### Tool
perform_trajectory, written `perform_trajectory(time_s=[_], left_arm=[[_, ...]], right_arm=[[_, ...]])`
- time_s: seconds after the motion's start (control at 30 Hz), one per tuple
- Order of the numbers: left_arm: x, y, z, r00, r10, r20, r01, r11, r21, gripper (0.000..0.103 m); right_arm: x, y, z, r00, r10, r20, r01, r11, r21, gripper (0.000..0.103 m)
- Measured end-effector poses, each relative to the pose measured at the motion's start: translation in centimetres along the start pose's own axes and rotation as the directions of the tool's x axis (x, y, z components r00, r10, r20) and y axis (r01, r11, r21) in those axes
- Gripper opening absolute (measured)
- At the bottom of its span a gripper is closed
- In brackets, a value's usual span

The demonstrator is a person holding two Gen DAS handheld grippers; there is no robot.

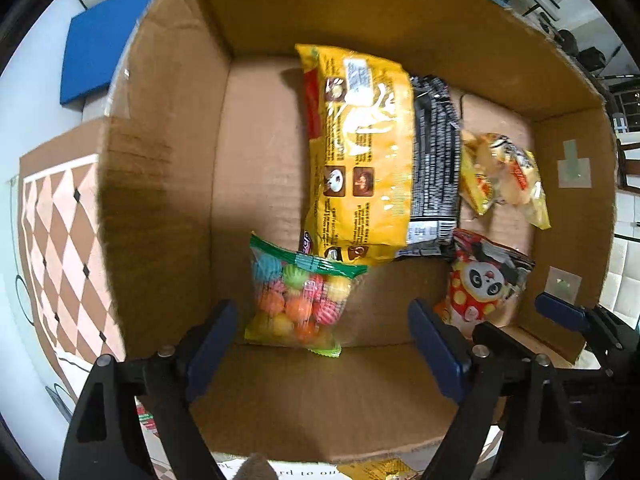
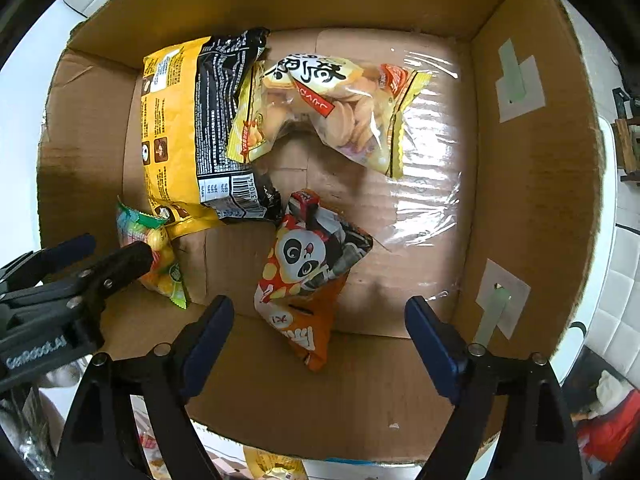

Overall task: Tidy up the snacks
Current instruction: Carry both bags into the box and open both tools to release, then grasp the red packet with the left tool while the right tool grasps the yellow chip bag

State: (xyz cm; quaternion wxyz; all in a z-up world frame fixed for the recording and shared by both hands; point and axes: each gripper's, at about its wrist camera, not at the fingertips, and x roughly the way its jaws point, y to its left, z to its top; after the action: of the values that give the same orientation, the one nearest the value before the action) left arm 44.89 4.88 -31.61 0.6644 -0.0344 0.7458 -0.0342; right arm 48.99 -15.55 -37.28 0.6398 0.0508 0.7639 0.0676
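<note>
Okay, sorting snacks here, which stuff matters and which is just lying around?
Part of the job: cardboard box, yellow packet, black packet, candy bag, panda bag, biscuit bag.

Just lying about: blue board, checkered mat.

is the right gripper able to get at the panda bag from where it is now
Probably yes. The right gripper is open just above the panda bag, which lies on top in the box with nothing over it. The left gripper is off beside the candy bag.

Both wrist cams look down, close, into the open brown cardboard box. L cam sits left of R. Shared: red panda-print snack pouch.
</note>
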Motion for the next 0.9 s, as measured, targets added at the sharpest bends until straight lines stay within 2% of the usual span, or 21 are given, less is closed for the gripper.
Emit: perform_trajectory(time_s=[0.2,0.33,0.5,0.7,0.9], left_arm=[[-2.5,-1.6,-2.3,0.997,0.004,0.083,-0.003,1.000,-0.010,0.087],[-4.3,-2.0,-5.1,0.986,0.014,0.169,-0.012,1.000,-0.018,0.087],[-6.9,-1.2,-6.4,0.971,0.021,0.239,-0.017,1.000,-0.018,0.087],[-9.1,-1.3,-9.4,0.948,0.018,0.316,-0.012,1.000,-0.019,0.087],[-11.8,-0.6,-13.3,0.912,0.041,0.408,-0.015,0.998,-0.065,0.087]], right_arm=[[-2.3,0.1,-1.8,0.998,-0.014,0.068,0.015,1.000,-0.008,0.090],[-4.2,-0.1,-3.7,0.992,-0.025,0.126,0.027,1.000,-0.014,0.090],[-6.4,-0.2,-6.2,0.983,-0.008,0.181,0.010,1.000,-0.014,0.090],[-8.9,0.3,-9.0,0.967,0.020,0.253,-0.018,1.000,-0.008,0.090],[-10.7,1.1,-12.5,0.947,0.098,0.307,-0.098,0.995,-0.013,0.090]])
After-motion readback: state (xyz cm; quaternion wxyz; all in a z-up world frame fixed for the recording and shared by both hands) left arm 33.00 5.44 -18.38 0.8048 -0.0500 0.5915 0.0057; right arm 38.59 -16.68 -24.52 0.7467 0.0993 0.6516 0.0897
